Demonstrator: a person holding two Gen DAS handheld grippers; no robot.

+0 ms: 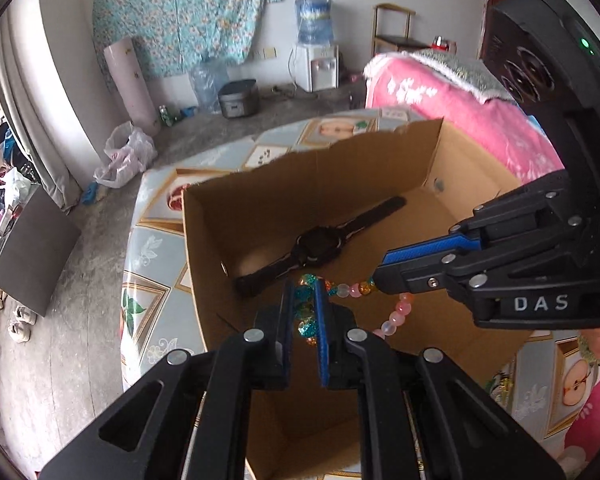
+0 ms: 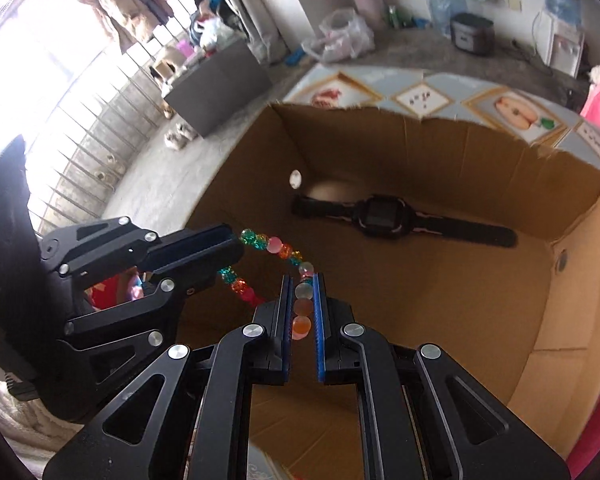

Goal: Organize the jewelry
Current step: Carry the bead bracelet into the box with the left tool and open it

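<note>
A bead bracelet (image 1: 348,290) of teal, orange, pink and clear beads hangs stretched over the open cardboard box (image 1: 260,184). My left gripper (image 1: 305,286) is shut on its teal and orange end. My right gripper (image 1: 376,280) comes in from the right and is shut on the pink and clear end. In the right wrist view the bracelet (image 2: 278,249) runs from my left gripper (image 2: 236,248) to my right gripper (image 2: 302,280). A black watch (image 1: 320,242) lies flat on the box floor, also seen as the watch (image 2: 380,214) in the right wrist view.
The box (image 2: 480,152) stands on a table with a patterned cloth (image 1: 148,248), its far wall torn along the top. A pink blanket (image 1: 460,108) lies to the right. Beyond the table's edge are bare floor, bags, shoes and a water dispenser (image 1: 314,60).
</note>
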